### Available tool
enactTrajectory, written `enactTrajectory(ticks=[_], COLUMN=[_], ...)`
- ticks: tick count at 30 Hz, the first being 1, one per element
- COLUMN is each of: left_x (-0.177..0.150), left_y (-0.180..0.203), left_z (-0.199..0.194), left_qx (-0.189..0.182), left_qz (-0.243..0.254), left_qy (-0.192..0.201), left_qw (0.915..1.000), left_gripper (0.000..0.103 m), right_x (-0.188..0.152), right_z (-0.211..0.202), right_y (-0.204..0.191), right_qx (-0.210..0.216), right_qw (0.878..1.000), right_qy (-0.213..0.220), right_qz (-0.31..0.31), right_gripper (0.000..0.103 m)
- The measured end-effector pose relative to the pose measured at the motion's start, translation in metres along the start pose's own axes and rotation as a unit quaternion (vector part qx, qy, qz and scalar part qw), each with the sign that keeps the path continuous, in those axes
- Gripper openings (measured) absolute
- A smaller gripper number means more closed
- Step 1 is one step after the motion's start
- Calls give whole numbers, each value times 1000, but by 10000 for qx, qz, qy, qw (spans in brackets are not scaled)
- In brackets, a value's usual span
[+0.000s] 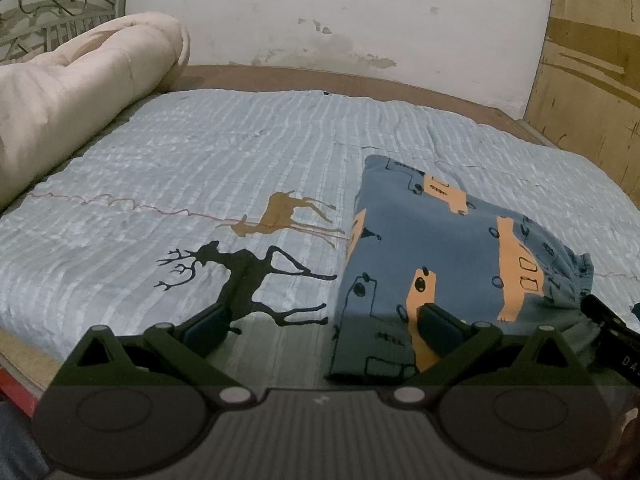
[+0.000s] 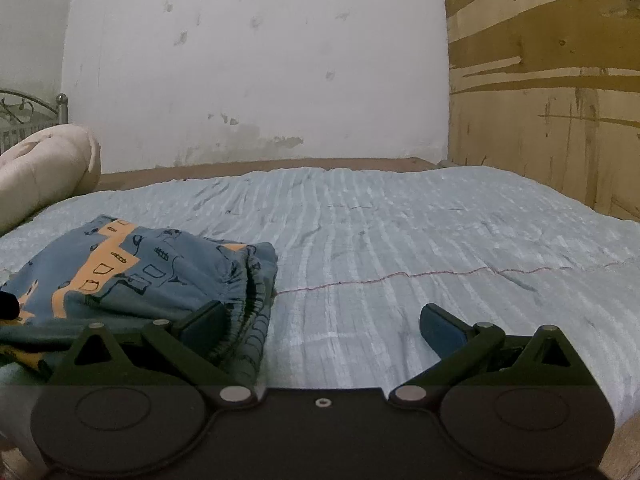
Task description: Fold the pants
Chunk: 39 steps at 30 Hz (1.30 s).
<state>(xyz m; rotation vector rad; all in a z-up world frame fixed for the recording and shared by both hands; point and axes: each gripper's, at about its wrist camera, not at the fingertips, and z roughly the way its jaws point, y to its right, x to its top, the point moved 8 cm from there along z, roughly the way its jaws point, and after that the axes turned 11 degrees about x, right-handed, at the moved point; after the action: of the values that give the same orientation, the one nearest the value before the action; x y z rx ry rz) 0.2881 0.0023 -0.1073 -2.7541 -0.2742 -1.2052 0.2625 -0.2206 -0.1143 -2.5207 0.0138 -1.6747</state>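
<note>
The pants (image 1: pixel 440 248), blue with orange and black vehicle prints, lie folded into a compact bundle on the light blue bedspread (image 1: pixel 220 152). In the right wrist view the pants (image 2: pixel 132 276) sit at the left, their elastic waistband facing right. My left gripper (image 1: pixel 320 322) is open, hovering over the bundle's near left edge, with nothing between its fingers. My right gripper (image 2: pixel 320 322) is open too, just right of the waistband, its left finger (image 2: pixel 204 322) in front of the cloth. The right gripper's dark tip (image 1: pixel 608 320) shows at the left view's right edge.
A rolled cream quilt (image 1: pixel 80 92) lies along the bed's far left by a metal headboard (image 1: pixel 52 8). A stained white wall (image 1: pixel 320 12) runs behind the bed, and a wooden panel (image 2: pixel 552 88) stands on the right. Deer prints (image 1: pixel 240 276) decorate the bedspread.
</note>
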Motion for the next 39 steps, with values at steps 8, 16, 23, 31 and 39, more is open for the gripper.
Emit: enactTrajectory(ticks=[8,16,23,31,39], left_x=[5,7,-1,2,25], left_y=[0,12,13,10,20], left_z=[-11,-13,-4,-5,4], left_qx=[91,51,-8,-129,-876], left_qz=[-16,146,174,130,106], left_qy=[59,186,80,113,67], left_qw=[9999,9997,9998,9998,9961], left_gripper=[102,102,102,102,102], right_x=[26,73,59,54,39], right_z=[-22,20,57,62,78], right_y=[-1,-41,-82,-23,-6], right_qx=[130,1004,1281,804,2583], right_qw=[9984,9926,9810,9945,9437], right_qy=[542,132,-486,-555,-1310], right_qz=[70,-663,-1375,-369,1597], right_gripper=[102,102,102,102,102])
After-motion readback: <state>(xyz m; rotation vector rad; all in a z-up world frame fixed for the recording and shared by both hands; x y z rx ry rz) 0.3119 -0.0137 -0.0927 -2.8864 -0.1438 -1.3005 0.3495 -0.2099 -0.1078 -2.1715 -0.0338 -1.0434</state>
